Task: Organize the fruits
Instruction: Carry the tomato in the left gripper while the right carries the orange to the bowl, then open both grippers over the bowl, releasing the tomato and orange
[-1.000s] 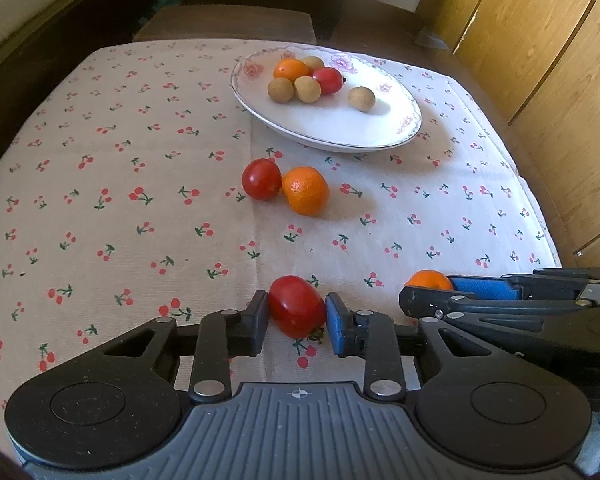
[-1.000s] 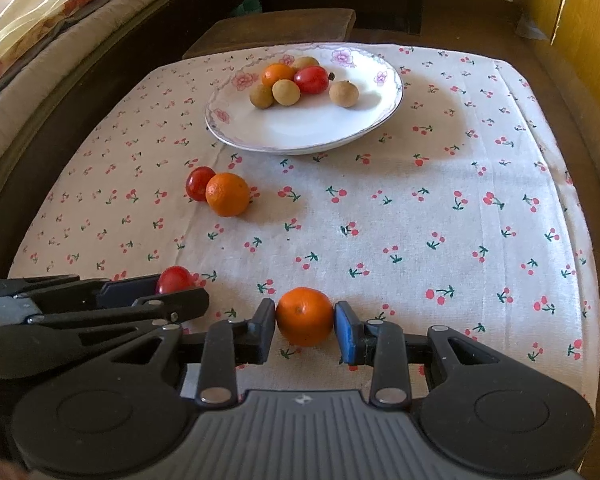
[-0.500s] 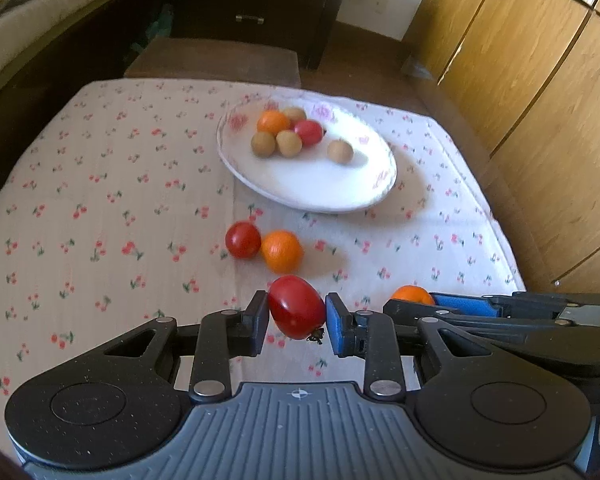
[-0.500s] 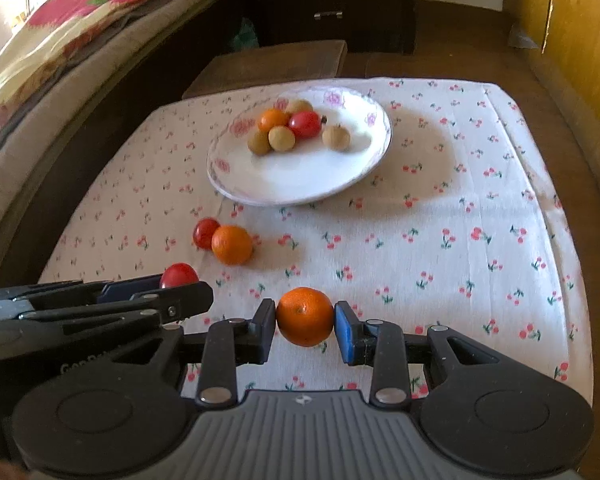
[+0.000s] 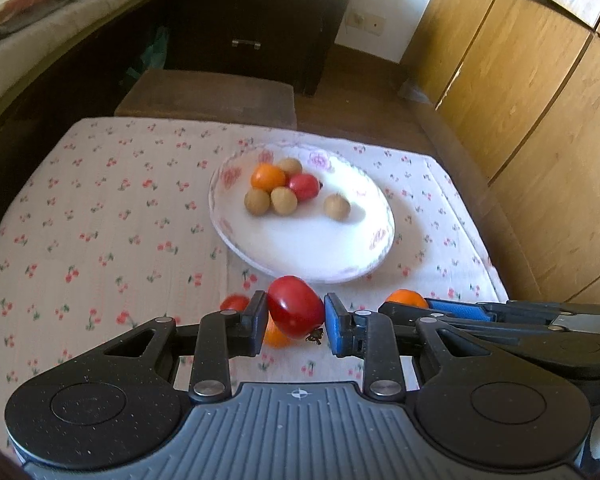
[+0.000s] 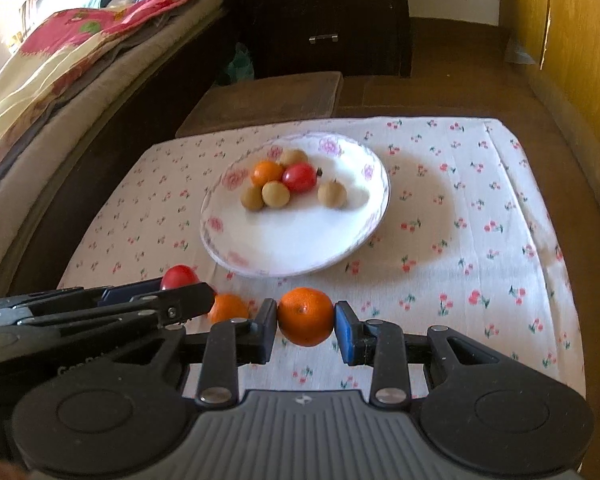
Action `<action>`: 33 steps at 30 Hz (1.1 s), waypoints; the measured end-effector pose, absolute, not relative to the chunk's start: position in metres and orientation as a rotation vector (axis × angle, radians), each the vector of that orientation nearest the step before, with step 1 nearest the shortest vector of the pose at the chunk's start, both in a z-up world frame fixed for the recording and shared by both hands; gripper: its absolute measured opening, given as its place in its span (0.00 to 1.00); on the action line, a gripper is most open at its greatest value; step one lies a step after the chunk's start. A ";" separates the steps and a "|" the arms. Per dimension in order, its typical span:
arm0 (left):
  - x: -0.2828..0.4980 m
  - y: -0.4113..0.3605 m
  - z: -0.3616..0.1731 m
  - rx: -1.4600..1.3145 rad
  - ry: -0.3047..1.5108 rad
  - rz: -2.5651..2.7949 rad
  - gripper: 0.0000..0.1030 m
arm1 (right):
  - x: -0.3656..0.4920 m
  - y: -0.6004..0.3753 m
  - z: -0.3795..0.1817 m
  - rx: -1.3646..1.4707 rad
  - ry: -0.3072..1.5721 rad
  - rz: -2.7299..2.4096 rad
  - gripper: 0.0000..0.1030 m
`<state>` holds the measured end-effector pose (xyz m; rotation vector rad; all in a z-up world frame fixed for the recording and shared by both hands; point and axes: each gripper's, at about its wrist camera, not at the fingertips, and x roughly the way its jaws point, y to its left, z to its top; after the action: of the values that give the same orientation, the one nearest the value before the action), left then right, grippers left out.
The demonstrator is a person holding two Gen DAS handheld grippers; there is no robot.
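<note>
My left gripper [image 5: 296,318] is shut on a red tomato [image 5: 295,306] and holds it above the cherry-print cloth, short of the white floral plate [image 5: 320,256]. My right gripper [image 6: 306,322] is shut on an orange [image 6: 306,316], also raised, near the plate [image 6: 292,248]. The plate holds an orange [image 5: 267,176], a tomato [image 5: 303,186] and several brown longans. A loose tomato [image 5: 234,303] and a loose orange [image 6: 228,308] lie on the cloth below the grippers. The right gripper's orange shows in the left wrist view [image 5: 406,298]; the left gripper's tomato shows in the right wrist view [image 6: 179,276].
The table has a cherry-print cloth [image 6: 460,208]. A brown stool [image 5: 208,96] stands beyond the far edge, a dark drawer chest [image 5: 256,20] behind it. A bed [image 6: 60,60] runs along the left, wooden cabinets [image 5: 540,80] along the right.
Both grippers have risen off the cloth with their fruit and moved toward the plate. The loose tomato and orange now lie under the fingers.
</note>
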<state>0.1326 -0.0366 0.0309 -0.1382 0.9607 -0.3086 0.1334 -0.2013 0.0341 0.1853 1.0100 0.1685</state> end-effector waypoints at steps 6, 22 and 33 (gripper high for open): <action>0.153 -0.043 0.030 -0.135 0.958 -0.304 0.36 | 0.155 -0.205 0.032 0.184 1.003 0.156 0.33; 0.189 -0.045 0.014 -0.137 0.975 -0.257 0.36 | 0.196 -0.205 0.013 0.183 1.008 0.156 0.33; 0.199 -0.041 0.006 -0.156 0.990 -0.235 0.36 | 0.206 -0.202 0.003 0.182 1.013 0.150 0.33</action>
<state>0.1987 -0.0412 0.0055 -0.1560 0.9900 -0.2349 0.2056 -0.2017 0.0035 0.1819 1.0129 0.1503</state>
